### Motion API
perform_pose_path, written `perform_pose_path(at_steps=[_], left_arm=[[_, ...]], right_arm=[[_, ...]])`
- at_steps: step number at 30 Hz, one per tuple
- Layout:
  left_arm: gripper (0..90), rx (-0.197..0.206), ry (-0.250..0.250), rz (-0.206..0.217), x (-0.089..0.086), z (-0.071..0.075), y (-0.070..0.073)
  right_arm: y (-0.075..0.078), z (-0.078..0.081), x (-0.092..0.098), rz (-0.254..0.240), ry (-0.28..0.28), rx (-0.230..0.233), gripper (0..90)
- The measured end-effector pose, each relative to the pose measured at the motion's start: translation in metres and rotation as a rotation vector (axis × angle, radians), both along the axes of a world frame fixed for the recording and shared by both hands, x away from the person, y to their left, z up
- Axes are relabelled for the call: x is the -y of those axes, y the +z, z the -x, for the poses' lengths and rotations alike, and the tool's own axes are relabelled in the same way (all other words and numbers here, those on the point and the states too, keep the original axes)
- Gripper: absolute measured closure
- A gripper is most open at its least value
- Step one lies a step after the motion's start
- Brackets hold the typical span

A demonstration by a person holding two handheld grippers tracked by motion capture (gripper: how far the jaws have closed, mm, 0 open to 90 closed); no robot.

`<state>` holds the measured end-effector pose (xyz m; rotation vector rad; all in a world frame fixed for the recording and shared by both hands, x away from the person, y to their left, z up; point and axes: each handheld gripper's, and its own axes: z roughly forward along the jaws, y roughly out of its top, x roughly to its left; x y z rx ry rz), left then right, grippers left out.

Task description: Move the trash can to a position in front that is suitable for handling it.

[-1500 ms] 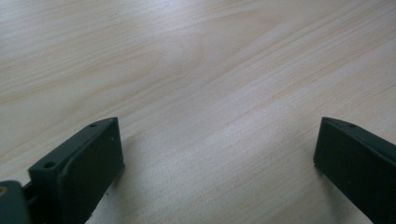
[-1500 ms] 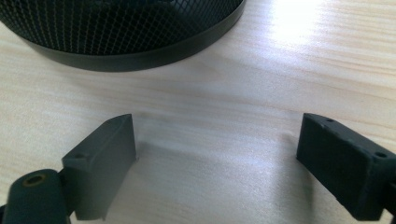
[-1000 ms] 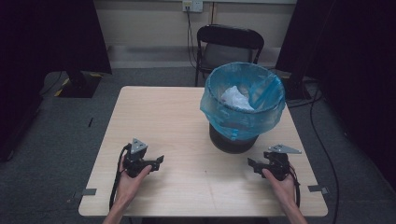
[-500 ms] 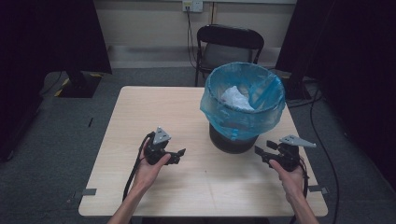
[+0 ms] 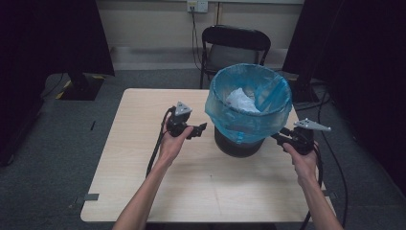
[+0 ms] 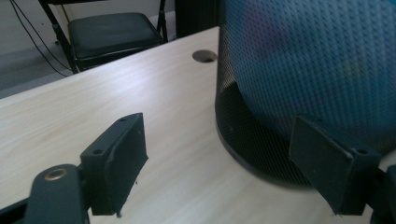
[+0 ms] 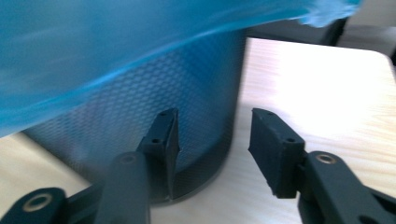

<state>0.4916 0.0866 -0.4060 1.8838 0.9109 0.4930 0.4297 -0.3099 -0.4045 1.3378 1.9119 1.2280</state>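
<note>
A black mesh bin (image 5: 237,143) lined with a blue bag (image 5: 249,103) stands on the right half of the wooden table (image 5: 143,191). Crumpled white paper (image 5: 239,100) lies inside it. My left gripper (image 5: 200,129) hovers just left of the bin, pointing at it, jaws wide open and empty. In the left gripper view the gripper (image 6: 224,163) faces the bin's mesh wall (image 6: 280,93) near its base. My right gripper (image 5: 277,138) is at the bin's right side. Its jaws (image 7: 212,144) have just been closing and stand about half apart, holding nothing, with the mesh (image 7: 140,121) and bag's hem (image 7: 116,42) close ahead.
A black folding chair (image 5: 234,48) stands behind the table's far edge. A round cable hole (image 6: 204,56) is in the tabletop beyond the bin. Cables trail from both grippers off the table's front. Dark curtains flank the room.
Both hands have moved away from the front of the table to the bin's sides, the left one forward and to the right. The right gripper's jaws have narrowed.
</note>
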Motion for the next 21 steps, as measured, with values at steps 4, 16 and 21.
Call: perform_pose_path(at_steps=[4,16,21], left_arm=[[18.1,-0.01,0.01,0.019,0.012,-0.02,-0.006],[20.6,-0.046,0.052,0.083,0.029,-0.067,-0.013],[26.4,-0.031,0.024,0.125,0.03,-0.066,-0.016]], right_arm=[[0.002,-0.015,0.01,-0.031,-0.054,0.013,55.6],[0.006,-0.061,0.018,-0.041,-0.166,-0.023,41.8],[0.004,-0.063,0.012,-0.058,-0.164,-0.004,46.4]])
